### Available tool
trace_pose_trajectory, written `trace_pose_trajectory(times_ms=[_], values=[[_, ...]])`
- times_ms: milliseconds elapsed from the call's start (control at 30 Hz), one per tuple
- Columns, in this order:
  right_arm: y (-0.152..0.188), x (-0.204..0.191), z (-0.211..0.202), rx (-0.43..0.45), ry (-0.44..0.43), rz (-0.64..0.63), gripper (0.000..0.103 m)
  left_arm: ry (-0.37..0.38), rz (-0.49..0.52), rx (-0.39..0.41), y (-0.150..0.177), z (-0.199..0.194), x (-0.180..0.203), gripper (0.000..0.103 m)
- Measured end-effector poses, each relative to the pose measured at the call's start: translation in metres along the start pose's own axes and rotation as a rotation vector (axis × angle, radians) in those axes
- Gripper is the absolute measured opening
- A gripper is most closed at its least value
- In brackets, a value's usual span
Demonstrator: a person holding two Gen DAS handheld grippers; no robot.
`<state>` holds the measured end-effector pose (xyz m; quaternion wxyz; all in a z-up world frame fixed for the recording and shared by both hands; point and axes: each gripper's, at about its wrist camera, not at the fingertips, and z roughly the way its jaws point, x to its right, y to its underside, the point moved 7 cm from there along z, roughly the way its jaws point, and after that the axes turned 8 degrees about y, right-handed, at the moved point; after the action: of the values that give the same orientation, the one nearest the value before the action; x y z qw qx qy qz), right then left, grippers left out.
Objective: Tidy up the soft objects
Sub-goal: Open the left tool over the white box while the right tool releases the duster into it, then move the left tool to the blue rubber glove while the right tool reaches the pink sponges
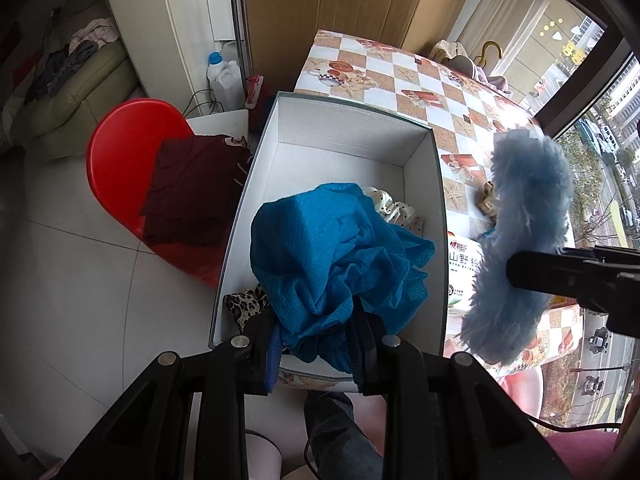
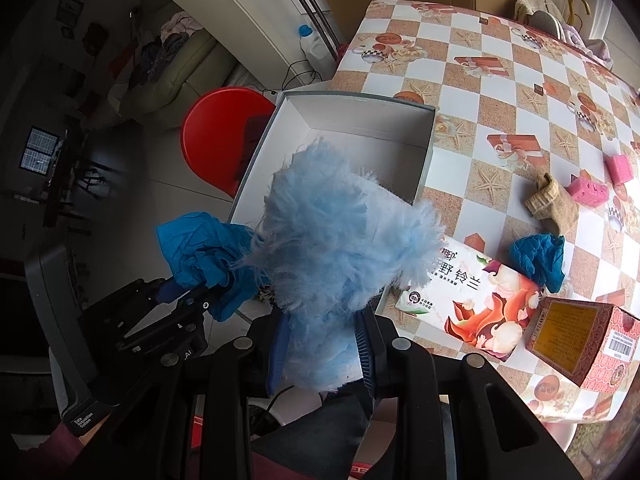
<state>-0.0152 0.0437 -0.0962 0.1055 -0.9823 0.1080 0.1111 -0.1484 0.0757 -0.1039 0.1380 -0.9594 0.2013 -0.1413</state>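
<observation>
My left gripper (image 1: 316, 344) is shut on a bright blue cloth (image 1: 332, 256) and holds it over the near end of the white box (image 1: 344, 152); the cloth also shows in the right wrist view (image 2: 200, 252). A white dotted cloth (image 1: 396, 208) and a leopard-print cloth (image 1: 244, 304) lie in the box. My right gripper (image 2: 322, 344) is shut on a fluffy light-blue duster pad (image 2: 340, 248), held above the box's right edge (image 2: 424, 184). The pad shows in the left wrist view (image 1: 520, 240).
On the checked table (image 2: 520, 92) lie a tan sock (image 2: 554, 204), pink sponges (image 2: 592, 188), a blue cloth (image 2: 538, 256), a tissue pack (image 2: 472, 300) and a patterned carton (image 2: 580, 344). A red chair (image 1: 116, 160) with a maroon garment (image 1: 196, 192) stands left of the box.
</observation>
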Motion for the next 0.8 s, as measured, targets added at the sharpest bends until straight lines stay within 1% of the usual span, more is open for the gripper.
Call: trace_pose_trajectory(times_ms=[233, 300, 333, 367, 400, 433, 467, 500, 533, 567, 600, 633, 667, 700, 733, 800], values=[[-0.016, -0.011, 0.007, -0.001, -0.001, -0.023, 0.032, -0.009, 0.009, -0.011, -0.002, 0.005, 0.000, 0.031], [-0.019, -0.013, 0.007, 0.004, 0.006, -0.035, 0.032, -0.007, 0.016, -0.020, -0.002, 0.007, 0.002, 0.033], [-0.021, -0.014, 0.008, 0.001, 0.004, -0.039, 0.032, -0.003, 0.024, -0.022, -0.002, 0.008, 0.004, 0.037], [-0.022, -0.015, 0.009, -0.003, 0.001, -0.041, 0.032, -0.004, 0.035, -0.021, -0.002, 0.009, 0.005, 0.048], [-0.023, -0.015, 0.010, -0.006, 0.000, -0.040, 0.033, -0.011, 0.047, -0.019, -0.003, 0.009, 0.007, 0.057], [-0.024, -0.015, 0.011, -0.009, -0.002, -0.040, 0.037, -0.016, 0.057, -0.019, -0.003, 0.009, 0.008, 0.075], [-0.025, -0.015, 0.011, -0.010, -0.002, -0.038, 0.052, -0.018, 0.062, -0.010, -0.004, 0.008, 0.010, 0.082], [-0.027, -0.015, 0.010, -0.004, -0.001, -0.034, 0.068, -0.014, 0.064, 0.004, -0.005, 0.006, 0.011, 0.083], [-0.028, -0.014, 0.008, 0.004, 0.000, -0.031, 0.073, -0.006, 0.066, 0.012, -0.006, 0.005, 0.012, 0.083], [-0.030, -0.013, 0.006, 0.011, 0.003, -0.028, 0.078, 0.003, 0.066, 0.020, -0.007, 0.004, 0.013, 0.085], [-0.031, -0.011, 0.006, 0.012, 0.008, -0.024, 0.078, 0.010, 0.061, 0.029, -0.009, 0.003, 0.013, 0.086], [-0.032, -0.008, 0.005, 0.008, 0.013, -0.017, 0.078, 0.014, 0.057, 0.036, -0.010, 0.002, 0.014, 0.094], [-0.032, -0.004, 0.006, 0.001, 0.019, -0.004, 0.081, 0.016, 0.053, 0.045, -0.013, 0.001, 0.014, 0.102], [-0.033, 0.000, 0.006, -0.008, 0.025, 0.013, 0.097, 0.022, 0.053, 0.057, -0.015, -0.001, 0.015, 0.103], [-0.033, 0.006, 0.006, -0.015, 0.030, 0.034, 0.103, 0.031, 0.058, 0.065, -0.018, -0.003, 0.017, 0.103], [-0.032, 0.019, 0.004, -0.022, 0.025, 0.079, 0.103, 0.062, 0.070, 0.081, -0.026, -0.006, 0.024, 0.103]])
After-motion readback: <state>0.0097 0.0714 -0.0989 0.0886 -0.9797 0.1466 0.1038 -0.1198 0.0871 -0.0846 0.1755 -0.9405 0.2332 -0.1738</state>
